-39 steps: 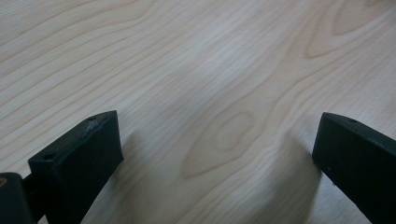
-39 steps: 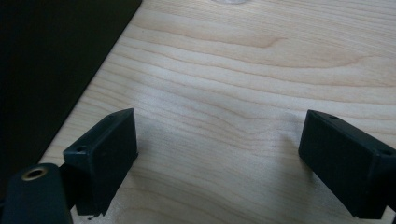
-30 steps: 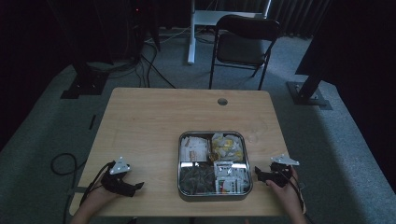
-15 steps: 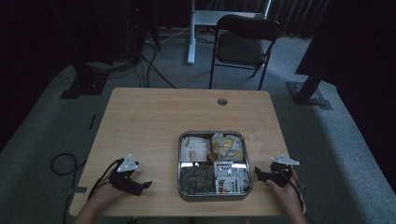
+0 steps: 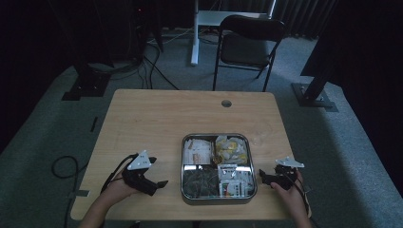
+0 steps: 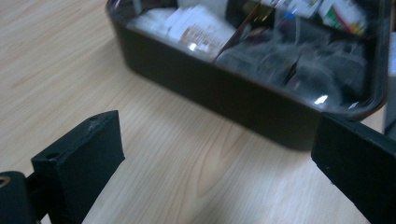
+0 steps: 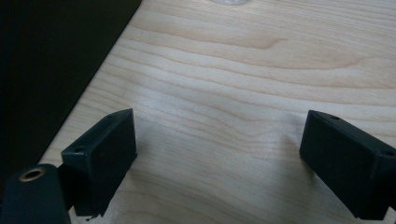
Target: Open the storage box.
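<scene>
A metal tray (image 5: 182, 172) with four compartments of wrapped packets sits at the near right of the wooden table (image 5: 157, 123). White and brown packets (image 5: 196, 148) lie at its far left, yellow ones (image 5: 231, 147) at far right, dark ones (image 5: 198, 179) at near left, white and red ones (image 5: 235, 179) at near right. My left gripper (image 5: 159, 184) hovers just left of the tray, open and holding nothing. In the left gripper view my left gripper (image 6: 219, 135) faces the tray's dark wall (image 6: 219, 95). My right gripper (image 5: 263, 176) is open just right of the tray. In the right gripper view my right gripper (image 7: 219, 126) hangs above bare wood.
A round cable hole (image 5: 226, 103) lies near the table's far edge. A folding chair (image 5: 247, 45) stands behind the table. Stand bases (image 5: 81, 90) and cables (image 5: 64, 166) lie on the carpet around it. The tray's side (image 7: 46, 70) darkens the left of the right gripper view.
My left gripper has moved right along the table's near edge, closer to the tray. The right gripper and the tray have stayed put.
</scene>
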{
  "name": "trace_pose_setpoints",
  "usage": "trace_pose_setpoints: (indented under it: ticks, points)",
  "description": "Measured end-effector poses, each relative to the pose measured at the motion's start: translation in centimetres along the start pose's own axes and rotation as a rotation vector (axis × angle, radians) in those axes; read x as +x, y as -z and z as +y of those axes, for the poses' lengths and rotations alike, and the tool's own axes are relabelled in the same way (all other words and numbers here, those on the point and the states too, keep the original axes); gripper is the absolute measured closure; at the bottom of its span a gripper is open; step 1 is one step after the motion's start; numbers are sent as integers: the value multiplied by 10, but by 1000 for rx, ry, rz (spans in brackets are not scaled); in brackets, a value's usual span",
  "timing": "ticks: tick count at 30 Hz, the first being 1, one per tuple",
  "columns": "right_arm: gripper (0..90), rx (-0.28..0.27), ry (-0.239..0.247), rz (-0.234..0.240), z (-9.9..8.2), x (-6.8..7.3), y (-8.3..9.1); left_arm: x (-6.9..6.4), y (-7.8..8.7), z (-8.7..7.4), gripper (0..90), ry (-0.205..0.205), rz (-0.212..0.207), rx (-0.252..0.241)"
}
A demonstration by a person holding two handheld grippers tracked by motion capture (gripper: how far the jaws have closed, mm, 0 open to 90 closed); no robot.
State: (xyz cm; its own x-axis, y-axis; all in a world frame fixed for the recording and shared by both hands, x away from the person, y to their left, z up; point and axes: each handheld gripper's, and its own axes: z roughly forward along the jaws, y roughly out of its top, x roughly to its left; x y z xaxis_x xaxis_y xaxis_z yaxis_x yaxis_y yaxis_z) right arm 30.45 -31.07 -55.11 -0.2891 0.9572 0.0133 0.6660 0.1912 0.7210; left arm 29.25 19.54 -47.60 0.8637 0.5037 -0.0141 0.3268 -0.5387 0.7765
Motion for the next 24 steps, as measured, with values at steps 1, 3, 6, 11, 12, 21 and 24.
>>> trace_pose_setpoints:
  ticks: [1, 3, 6, 11, 12, 21, 24]
  points:
    - [101, 0, 1, 0, 0, 0, 0, -1, -2, 4, 23, -13, -1, 4]
    - [101, 0, 1, 0, 0, 0, 0, -2, -4, 9, 23, -24, -10, 0]
    - [101, 0, 1, 0, 0, 0, 0, -4, -9, 17, 23, -40, -23, -8]
    - [101, 0, 1, 0, 0, 0, 0, -6, -16, 25, 23, -49, -36, -25]
    - [101, 0, 1, 0, 0, 0, 0, -6, -17, 26, 23, -52, -40, -23]
    - [102, 0, 1, 0, 0, 0, 0, -7, -29, 45, 24, -65, -67, -50]
    - [101, 0, 1, 0, 0, 0, 0, -9, -35, 52, 41, -81, -76, -55]
